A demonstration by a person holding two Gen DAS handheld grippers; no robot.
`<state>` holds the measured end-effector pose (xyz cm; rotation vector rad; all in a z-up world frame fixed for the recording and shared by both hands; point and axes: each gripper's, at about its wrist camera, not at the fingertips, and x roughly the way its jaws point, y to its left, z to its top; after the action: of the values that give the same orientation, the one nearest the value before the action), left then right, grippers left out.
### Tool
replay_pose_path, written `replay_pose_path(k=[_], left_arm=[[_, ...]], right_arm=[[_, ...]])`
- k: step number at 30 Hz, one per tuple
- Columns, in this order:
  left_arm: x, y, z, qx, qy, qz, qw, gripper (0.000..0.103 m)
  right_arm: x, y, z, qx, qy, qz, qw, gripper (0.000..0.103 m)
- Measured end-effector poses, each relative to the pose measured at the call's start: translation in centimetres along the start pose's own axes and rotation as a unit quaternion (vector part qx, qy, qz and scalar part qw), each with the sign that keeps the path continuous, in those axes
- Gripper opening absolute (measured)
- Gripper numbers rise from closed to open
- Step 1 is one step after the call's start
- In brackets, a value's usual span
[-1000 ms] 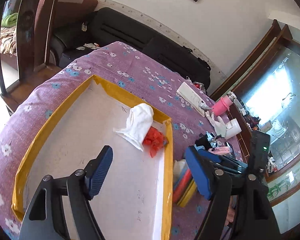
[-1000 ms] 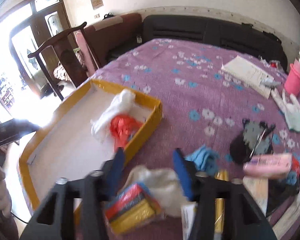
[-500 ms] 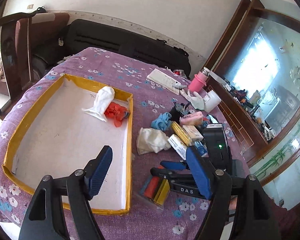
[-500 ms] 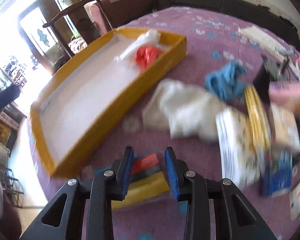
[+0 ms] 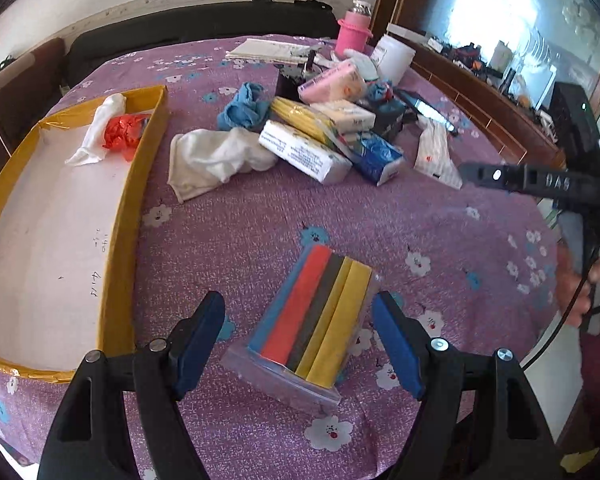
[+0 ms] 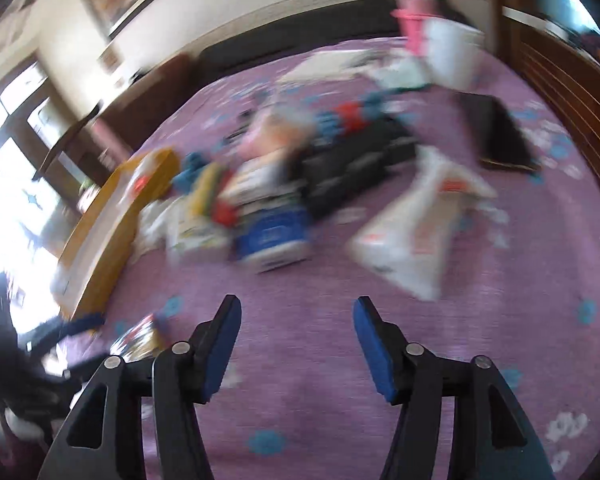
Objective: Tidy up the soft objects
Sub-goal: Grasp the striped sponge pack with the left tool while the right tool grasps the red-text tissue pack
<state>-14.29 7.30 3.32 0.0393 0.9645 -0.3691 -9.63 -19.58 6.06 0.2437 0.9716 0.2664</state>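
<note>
A clear bag of coloured foam strips (image 5: 316, 320) lies flat on the purple flowered cloth. My left gripper (image 5: 298, 340) is open and straddles it, with a gap between each blue pad and the bag. My right gripper (image 6: 298, 340) hovers over bare cloth; its jaws are opening and hold nothing. The right wrist view is heavily blurred, with the bag (image 6: 140, 340) at its lower left. The yellow-walled tray (image 5: 148, 140) holds a white cloth (image 5: 100, 128) and a red crumpled piece (image 5: 124, 130). Another white cloth (image 5: 216, 160) and a blue cloth (image 5: 242, 106) lie beside the tray.
Behind the cloths is a pile of packets: a white tissue pack (image 5: 304, 152), a blue pack (image 5: 380, 156), a pink pack (image 5: 332, 84). A pink bottle (image 5: 354, 34) and a white tub (image 5: 394, 58) stand at the back. A hand (image 5: 596, 292) grips the right tool.
My left gripper swung from above the tray to over the strip bag. The right gripper's jaws narrowed at the bag, then widened, and it swept right. The bag lies farther from the tray.
</note>
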Motion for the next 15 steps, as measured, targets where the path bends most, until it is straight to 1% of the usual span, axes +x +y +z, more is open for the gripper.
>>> replay_pose_path(k=[2, 4, 7, 9, 11, 13, 15], left_arm=[[0.9, -0.7, -0.2, 0.011, 0.011, 0.012, 0.9998, 0.075], [1.3, -0.9, -0.2, 0.015, 0.016, 0.012, 0.9997, 0.075], [2.0, -1.2, -0.1, 0.020, 0.024, 0.014, 0.9994, 0.075], [2.4, -1.2, -0.1, 0.020, 0.032, 0.015, 0.9992, 0.075], [2.6, -1.4, -0.1, 0.025, 0.030, 0.022, 0.9990, 0.075], [2.8, -1.6, -0.1, 0.026, 0.028, 0.026, 0.9989, 0.075], [2.8, -1.6, 0.0, 0.022, 0.024, 0.029, 0.9991, 0.075]], right_arm=[[-0.8, -3.3, 0.3, 0.043, -0.013, -0.028, 0.999, 0.067], [-1.0, -6.3, 1.1, 0.076, -0.020, -0.046, 0.996, 0.067], [-0.8, -8.4, 1.7, 0.106, -0.025, -0.055, 0.993, 0.069], [-0.2, -8.7, 2.4, 0.112, -0.028, -0.051, 0.992, 0.071], [1.3, -7.7, 3.3, 0.110, -0.027, -0.051, 0.992, 0.075], [2.5, -6.9, 3.9, 0.101, -0.022, -0.062, 0.993, 0.075], [4.3, -5.5, 4.8, 0.087, -0.016, -0.083, 0.993, 0.075]])
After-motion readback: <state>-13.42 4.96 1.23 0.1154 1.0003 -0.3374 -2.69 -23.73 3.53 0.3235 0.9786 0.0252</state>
